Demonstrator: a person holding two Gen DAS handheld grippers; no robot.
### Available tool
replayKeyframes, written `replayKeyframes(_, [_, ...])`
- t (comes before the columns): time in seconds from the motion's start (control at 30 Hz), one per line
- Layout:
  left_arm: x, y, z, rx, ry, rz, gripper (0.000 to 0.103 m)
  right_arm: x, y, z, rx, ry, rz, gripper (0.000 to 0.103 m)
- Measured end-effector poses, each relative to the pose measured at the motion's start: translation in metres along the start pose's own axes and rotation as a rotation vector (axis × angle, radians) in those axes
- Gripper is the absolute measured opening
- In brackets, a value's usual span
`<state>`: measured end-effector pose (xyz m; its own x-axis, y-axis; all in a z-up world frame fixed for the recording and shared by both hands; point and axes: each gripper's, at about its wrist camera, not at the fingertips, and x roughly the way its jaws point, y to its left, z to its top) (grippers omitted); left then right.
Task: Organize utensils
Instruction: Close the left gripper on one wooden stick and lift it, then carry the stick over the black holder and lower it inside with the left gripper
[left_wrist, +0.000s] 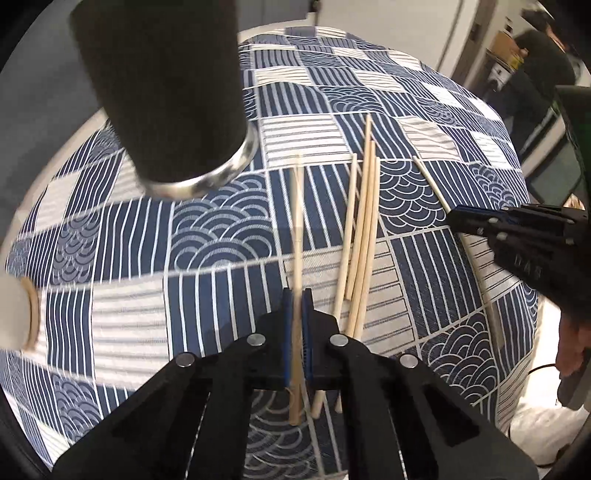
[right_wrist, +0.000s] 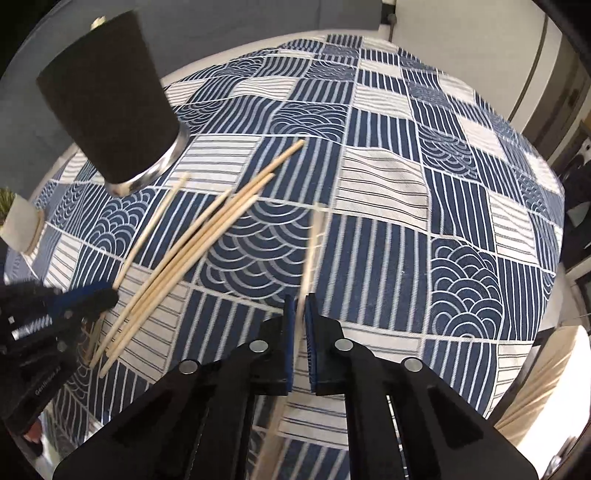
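The left tool (left_wrist: 297, 314) is clamped on two chopsticks (left_wrist: 296, 236) whose long axis runs from 6 to 12 o'clock in its view. The right tool (right_wrist: 301, 317) pinches a single chopstick (right_wrist: 313, 240), tip toward 12 o'clock. Loose chopsticks (right_wrist: 192, 251) lie on the patterned tabletop (right_wrist: 388, 184), slanting from 7 to 1 o'clock, near the black cup (right_wrist: 110, 103).

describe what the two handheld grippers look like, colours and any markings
Both are matte black plastic. The left gripper and right gripper each have two flat fingers lined with ribbed blue pads, and round silver rivets on the linkage arms. Raised lettering shows on the right gripper's side, too blurred to read.
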<state>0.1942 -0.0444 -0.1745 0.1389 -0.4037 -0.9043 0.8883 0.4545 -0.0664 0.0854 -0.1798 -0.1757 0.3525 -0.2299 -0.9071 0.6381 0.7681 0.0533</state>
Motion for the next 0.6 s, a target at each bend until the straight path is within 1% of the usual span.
replayKeyframes(0.03, [-0.002,0.002,-0.002,-0.023,0.002,-0.001,0.005,0.0,-0.006,0.002,0.005,0.01,0.012,0.005])
replayKeyframes(0.1, [-0.007,0.007,-0.011,-0.111,0.015,-0.015,0.005,0.0,-0.016,0.007,-0.001,0.026,0.032,0.004])
replayKeyframes(0.17, [-0.009,0.008,-0.018,-0.162,0.032,-0.019,0.005,-0.002,-0.025,0.011,0.005,0.026,0.044,0.005])
replayKeyframes(0.3, [-0.017,0.007,-0.026,-0.223,0.049,-0.006,0.005,-0.013,-0.035,0.022,0.002,0.013,0.072,0.005])
replayKeyframes(0.4, [-0.029,0.007,-0.028,-0.258,0.039,0.042,0.005,-0.021,-0.036,0.031,-0.023,0.005,0.097,0.005])
replayKeyframes(0.6, [-0.05,0.008,-0.025,-0.332,0.01,0.135,0.005,-0.039,-0.032,0.053,-0.115,-0.026,0.165,0.005])
